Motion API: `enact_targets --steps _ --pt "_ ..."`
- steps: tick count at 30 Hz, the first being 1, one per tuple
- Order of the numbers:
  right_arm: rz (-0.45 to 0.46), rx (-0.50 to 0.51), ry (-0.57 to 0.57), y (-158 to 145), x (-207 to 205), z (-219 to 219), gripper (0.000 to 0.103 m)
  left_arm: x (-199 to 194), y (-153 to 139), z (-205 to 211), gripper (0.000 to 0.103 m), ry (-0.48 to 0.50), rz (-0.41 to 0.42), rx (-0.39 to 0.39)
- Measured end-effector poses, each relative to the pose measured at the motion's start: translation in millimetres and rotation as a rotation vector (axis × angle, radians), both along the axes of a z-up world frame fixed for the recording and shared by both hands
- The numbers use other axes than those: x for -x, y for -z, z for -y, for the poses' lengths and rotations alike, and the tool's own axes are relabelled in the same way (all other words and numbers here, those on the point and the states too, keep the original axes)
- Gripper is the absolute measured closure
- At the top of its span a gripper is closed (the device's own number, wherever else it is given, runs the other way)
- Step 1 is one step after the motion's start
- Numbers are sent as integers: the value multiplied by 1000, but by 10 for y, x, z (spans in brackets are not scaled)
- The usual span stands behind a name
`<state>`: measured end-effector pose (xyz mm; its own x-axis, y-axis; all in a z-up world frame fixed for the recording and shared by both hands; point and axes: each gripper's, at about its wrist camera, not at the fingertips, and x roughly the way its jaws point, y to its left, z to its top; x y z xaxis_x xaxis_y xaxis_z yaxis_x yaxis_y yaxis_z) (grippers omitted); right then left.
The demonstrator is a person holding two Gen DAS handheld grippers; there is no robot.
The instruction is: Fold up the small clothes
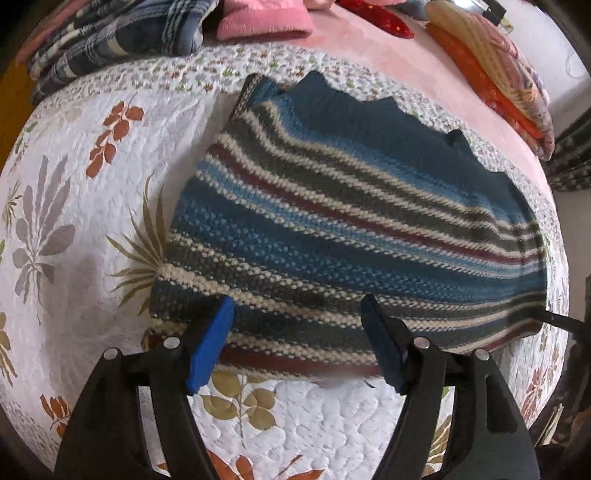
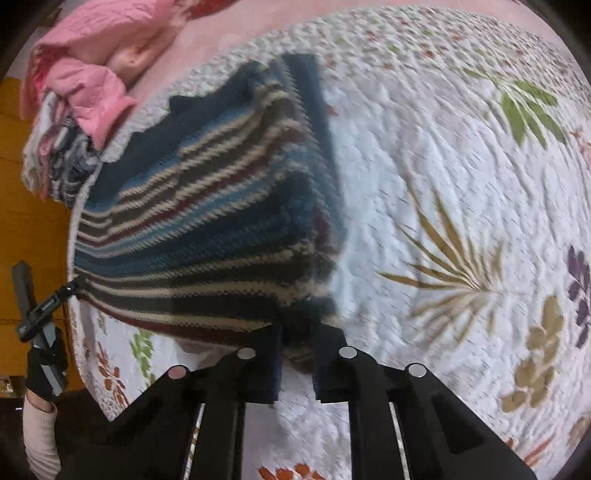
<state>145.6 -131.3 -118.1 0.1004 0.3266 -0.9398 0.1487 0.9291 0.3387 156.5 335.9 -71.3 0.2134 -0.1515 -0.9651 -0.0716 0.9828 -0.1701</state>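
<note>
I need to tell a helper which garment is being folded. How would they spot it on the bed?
On the white floral quilt, the striped knit sweater lies flat near its middle. Unlike the pink clothes and plaid fabric piled beyond, it has navy, cream and maroon stripes.

No text, label, brand or number can be read anywhere in either view.

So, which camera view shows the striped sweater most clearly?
The left wrist view: the striped sweater lies sharp and nearly whole on the quilt. The right wrist view shows it blurred and off to one side, its near corner between that gripper's fingers.
</note>
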Motion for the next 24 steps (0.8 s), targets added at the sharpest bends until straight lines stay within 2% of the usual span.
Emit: enact_targets --steps 3,8,11,13,16,18,24 --pt "-41 19 -7 117 42 32 92 3 104 -13 32 12 -14 -27" --pt "-36 46 -41 98 4 -38 91 -26 170 8 32 26 -16 -51" --pt "9 34 -52 -22 -42 -69 80 -49 99 32 32 16 4 -35" --pt "50 2 -40 -105 -98 -43 60 -64 11 62 32 13 43 -12" --pt "94 -51 17 -174 -204 72 44 -99 -89 120 30 17 102 16" --pt "103 -104 54 -140 -289 132 38 -125 -120 160 29 23 121 30" --pt "86 -143 71 122 -448 165 37 -203 3 232 29 50 107 13"
